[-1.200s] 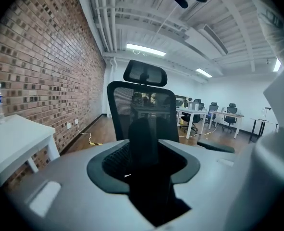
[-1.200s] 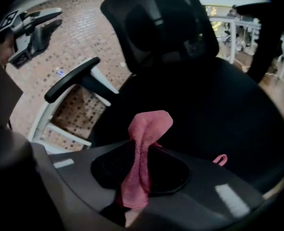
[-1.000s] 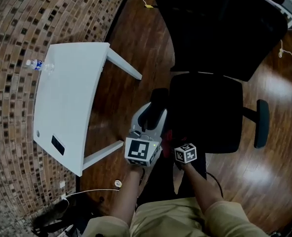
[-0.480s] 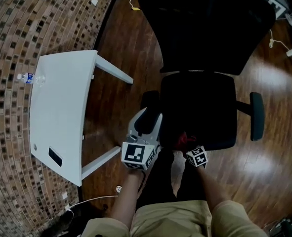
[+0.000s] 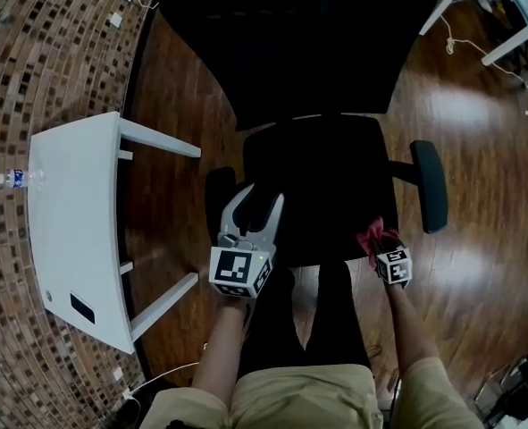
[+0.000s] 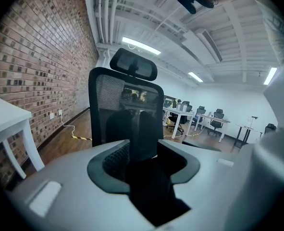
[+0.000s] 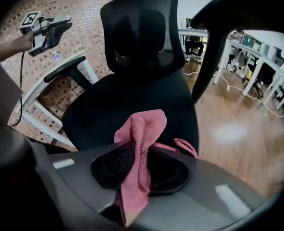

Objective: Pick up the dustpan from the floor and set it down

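Note:
No dustpan shows in any view. My left gripper [image 5: 255, 197] hangs over the front left corner of a black office chair's seat [image 5: 322, 181]; its grey jaws stand apart with only dark between them, so it looks open. In the left gripper view, that gripper [image 6: 144, 148] points at the chair's mesh back [image 6: 125, 105]. My right gripper [image 5: 377, 239] is at the seat's front right corner, shut on a pink cloth [image 5: 371, 233]. In the right gripper view, the cloth [image 7: 144, 124] bunches up out of the gripper [image 7: 141, 150].
A white table [image 5: 67, 231] stands at the left by the brick wall, with a water bottle [image 5: 18, 179] on it. The chair's armrest [image 5: 431, 186] juts out at the right. White cables [image 5: 170, 374] lie on the wood floor. Desk legs [image 5: 505, 25] stand at the top right.
The head view has swung, so the chair now sits centred. My right gripper has moved to the right with the pink cloth, to the seat's right corner. The left gripper has barely moved.

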Demonstrator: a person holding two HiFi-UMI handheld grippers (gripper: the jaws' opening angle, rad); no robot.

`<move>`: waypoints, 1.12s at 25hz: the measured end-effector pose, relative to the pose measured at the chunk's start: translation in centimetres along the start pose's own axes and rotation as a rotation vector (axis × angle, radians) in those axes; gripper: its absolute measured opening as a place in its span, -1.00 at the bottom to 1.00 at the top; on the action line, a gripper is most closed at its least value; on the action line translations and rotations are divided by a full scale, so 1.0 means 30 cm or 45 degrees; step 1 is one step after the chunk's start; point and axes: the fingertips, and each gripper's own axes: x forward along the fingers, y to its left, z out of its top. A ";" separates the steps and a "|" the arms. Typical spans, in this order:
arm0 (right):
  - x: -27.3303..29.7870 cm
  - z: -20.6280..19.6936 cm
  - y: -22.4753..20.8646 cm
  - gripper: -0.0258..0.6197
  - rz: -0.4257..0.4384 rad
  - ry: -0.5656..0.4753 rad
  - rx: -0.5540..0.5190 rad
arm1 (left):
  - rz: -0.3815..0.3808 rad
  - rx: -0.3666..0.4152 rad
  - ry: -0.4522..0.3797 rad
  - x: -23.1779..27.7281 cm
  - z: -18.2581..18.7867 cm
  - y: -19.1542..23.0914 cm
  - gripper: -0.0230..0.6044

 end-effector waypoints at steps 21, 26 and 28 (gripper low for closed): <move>-0.559 0.832 0.334 -0.67 0.197 -0.780 0.299 | 0.091 0.023 -0.157 -0.252 0.388 -0.011 -0.39; -0.869 1.167 0.517 -0.67 0.387 -1.092 0.190 | 0.151 0.110 -0.257 -0.366 0.530 0.016 -0.40; -0.988 1.269 0.598 -0.67 0.429 -1.205 0.107 | 0.164 0.135 -0.316 -0.421 0.593 0.024 -0.40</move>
